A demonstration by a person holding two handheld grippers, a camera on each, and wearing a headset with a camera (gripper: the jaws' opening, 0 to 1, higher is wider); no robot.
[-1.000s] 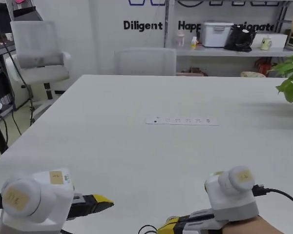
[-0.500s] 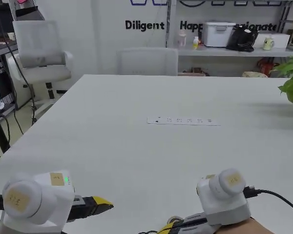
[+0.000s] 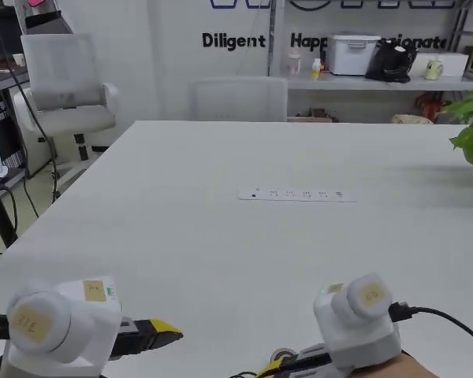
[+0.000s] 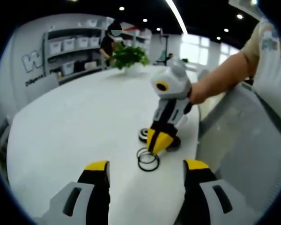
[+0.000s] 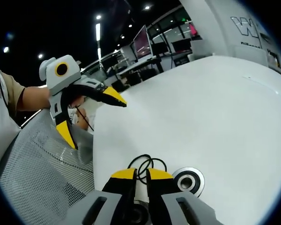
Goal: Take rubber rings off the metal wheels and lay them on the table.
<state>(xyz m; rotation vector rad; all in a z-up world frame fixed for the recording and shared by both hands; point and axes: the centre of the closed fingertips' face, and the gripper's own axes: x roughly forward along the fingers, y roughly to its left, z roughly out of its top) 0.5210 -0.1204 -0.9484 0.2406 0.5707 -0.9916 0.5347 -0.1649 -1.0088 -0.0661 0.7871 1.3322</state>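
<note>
We see the left gripper (image 4: 147, 166) with its jaws spread wide, holding nothing, above the smooth white table (image 4: 75, 117). The right gripper (image 5: 141, 176) has its jaws drawn almost together, tips down right at the rubber rings (image 4: 147, 159). These are thin black loops, overlapping and lying flat near the table's edge. Whether a ring is pinched, we cannot tell. Round metal wheels (image 5: 188, 180) with shiny hubs sit just beside those tips.
</note>
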